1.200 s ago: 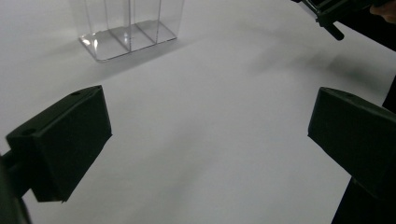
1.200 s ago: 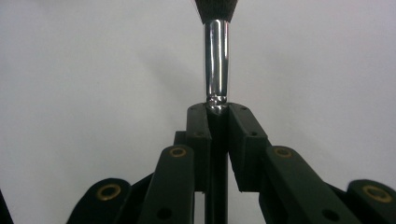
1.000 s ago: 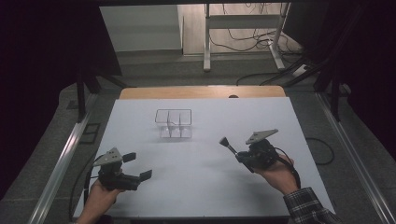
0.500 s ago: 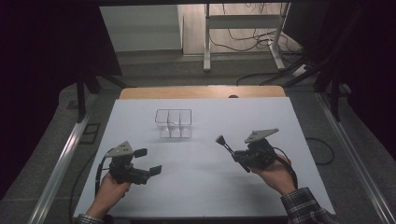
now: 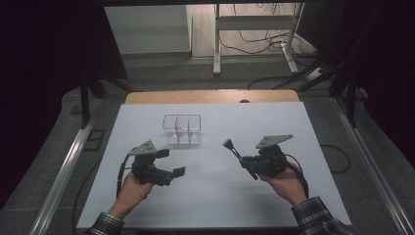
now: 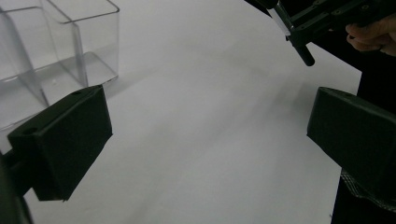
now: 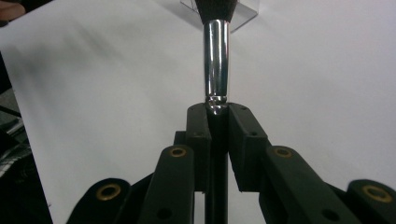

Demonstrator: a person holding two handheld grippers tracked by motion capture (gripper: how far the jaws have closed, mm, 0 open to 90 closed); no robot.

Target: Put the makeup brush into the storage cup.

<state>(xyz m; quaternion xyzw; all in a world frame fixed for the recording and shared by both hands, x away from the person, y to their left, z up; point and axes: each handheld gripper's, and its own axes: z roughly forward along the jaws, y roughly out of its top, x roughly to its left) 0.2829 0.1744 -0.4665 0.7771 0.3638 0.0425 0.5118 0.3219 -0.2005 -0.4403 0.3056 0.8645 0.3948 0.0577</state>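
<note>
High view, right gripper clamping brush aimed up-left, left gripper wide, level, facing right.

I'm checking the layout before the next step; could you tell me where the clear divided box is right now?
In the high view the clear divided box sits on the white table, left of centre toward the far edge, just beyond the open left gripper.

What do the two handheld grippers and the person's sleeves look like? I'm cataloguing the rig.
Both the left gripper and the right gripper are black, each topped by a grey three-cornered plate and trailing a black cable. Blocky black jaws; brass-ringed holes on the right's linkage. Plaid sleeves.
</note>
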